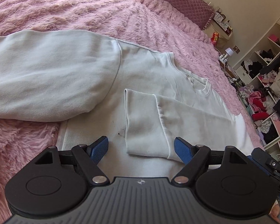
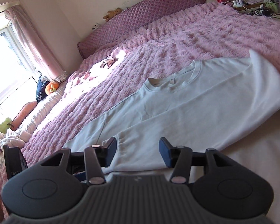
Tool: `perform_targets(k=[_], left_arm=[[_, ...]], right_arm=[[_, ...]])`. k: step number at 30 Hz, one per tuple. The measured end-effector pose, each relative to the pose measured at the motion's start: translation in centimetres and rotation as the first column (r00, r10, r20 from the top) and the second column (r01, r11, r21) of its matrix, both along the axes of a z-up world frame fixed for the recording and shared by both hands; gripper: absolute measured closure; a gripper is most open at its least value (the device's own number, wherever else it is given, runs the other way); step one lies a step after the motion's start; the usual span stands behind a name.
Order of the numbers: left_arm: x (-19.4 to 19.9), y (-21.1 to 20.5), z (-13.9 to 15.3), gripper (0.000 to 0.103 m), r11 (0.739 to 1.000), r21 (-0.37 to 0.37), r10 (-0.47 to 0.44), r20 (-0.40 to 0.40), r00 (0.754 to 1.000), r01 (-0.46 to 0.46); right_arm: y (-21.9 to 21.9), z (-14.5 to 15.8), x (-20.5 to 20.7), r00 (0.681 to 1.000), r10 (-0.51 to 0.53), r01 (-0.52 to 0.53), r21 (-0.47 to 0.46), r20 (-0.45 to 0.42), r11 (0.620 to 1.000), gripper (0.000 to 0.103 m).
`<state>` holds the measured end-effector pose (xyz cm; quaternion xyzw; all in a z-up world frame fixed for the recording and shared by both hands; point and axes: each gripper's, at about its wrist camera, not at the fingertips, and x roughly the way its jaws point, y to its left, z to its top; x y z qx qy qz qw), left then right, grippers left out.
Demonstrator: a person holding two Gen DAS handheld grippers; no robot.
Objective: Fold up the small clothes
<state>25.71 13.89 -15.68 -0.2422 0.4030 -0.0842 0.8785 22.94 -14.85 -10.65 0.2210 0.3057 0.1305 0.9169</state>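
Note:
A white long-sleeved sweatshirt (image 1: 95, 123) lies flat on a fluffy pink blanket (image 1: 84, 9). One sleeve (image 1: 46, 78) is spread out to the left. The other sleeve (image 1: 186, 112) is folded across the body, and its cuff (image 1: 143, 123) ends just ahead of my left gripper (image 1: 141, 148), which is open and low over the cloth with its blue pads (image 1: 100, 147) wide apart. In the right wrist view the sweatshirt (image 2: 177, 100) shows its neckline (image 2: 172, 86). My right gripper (image 2: 138, 154) is open, and the folded sleeve's cuff (image 2: 138, 149) lies between its fingers without being pinched.
A quilted purple headboard (image 2: 140, 16) runs along the bed's far side. A small garment (image 2: 102, 64) lies in the sunlight further up the blanket. Cushions (image 2: 24, 112) line the window side. Open shelves full of clothes (image 1: 267, 97) and a cluttered bedside table (image 1: 222, 24) stand past the bed.

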Motion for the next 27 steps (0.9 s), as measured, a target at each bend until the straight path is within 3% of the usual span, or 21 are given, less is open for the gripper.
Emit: perform_targets(k=[5, 8, 10, 11, 13, 15, 16, 18, 21, 23, 27], left_arm=[[1.4, -0.2, -0.6, 0.009, 0.999, -0.032, -0.001, 0.013, 1.000, 0.001], [2.6, 0.1, -0.9, 0.009, 0.991, -0.136, -0.018, 0.025, 1.000, 0.021], [3.2, 0.0, -1.2, 0.017, 0.985, -0.172, -0.025, 0.019, 1.000, 0.028], [3.4, -0.1, -1.3, 0.022, 0.985, -0.170, -0.024, 0.017, 1.000, 0.026], [3.6, -0.4, -1.2, 0.066, 0.993, -0.119, 0.003, -0.004, 1.000, -0.004], [3.6, -0.3, -1.2, 0.083, 0.992, -0.129, 0.007, 0.003, 1.000, -0.006], [3.4, -0.2, -0.9, 0.097, 0.991, -0.133, 0.007, 0.018, 1.000, -0.005], [3.0, -0.3, -0.1, 0.097, 0.994, -0.112, -0.003, 0.062, 0.998, 0.010], [1.6, 0.1, 2.9, 0.098, 0.991, -0.125, -0.012, 0.200, 0.980, 0.037], [0.7, 0.5, 4.7, 0.099, 0.989, -0.141, 0.001, 0.266, 0.964, 0.038], [-0.3, 1.8, 6.8, 0.099, 0.988, -0.152, 0.069, 0.327, 0.943, -0.020]], right_arm=[[-5.9, -0.1, -2.2, 0.993, -0.114, 0.111, -0.078, -0.027, 0.991, 0.055], [-8.0, -0.4, -3.0, 0.985, -0.167, 0.163, -0.086, -0.038, 0.983, 0.055], [-8.8, -0.6, -3.3, 0.982, -0.186, 0.182, -0.084, -0.043, 0.980, 0.055], [-9.1, -0.7, -3.4, 0.980, -0.193, 0.189, -0.085, -0.043, 0.978, 0.055], [-9.4, -0.8, -3.6, 0.979, -0.200, 0.196, -0.105, -0.036, 0.975, 0.055], [-9.2, -0.7, -3.4, 0.982, -0.189, 0.183, -0.176, -0.015, 0.967, 0.055], [-8.9, -0.6, -3.5, 0.981, -0.196, 0.191, -0.241, 0.005, 0.952, 0.055], [-8.2, -0.5, -2.8, 0.975, -0.218, 0.220, -0.409, 0.051, 0.886, 0.055], [-8.0, -1.3, -1.9, 0.964, -0.251, 0.249, -0.597, 0.082, 0.762, 0.055], [-8.4, -2.2, -1.1, 0.963, -0.260, 0.239, -0.673, 0.073, 0.700, 0.055], [-8.6, -4.0, 0.3, 0.973, -0.216, 0.205, -0.745, 0.084, 0.635, 0.058]])
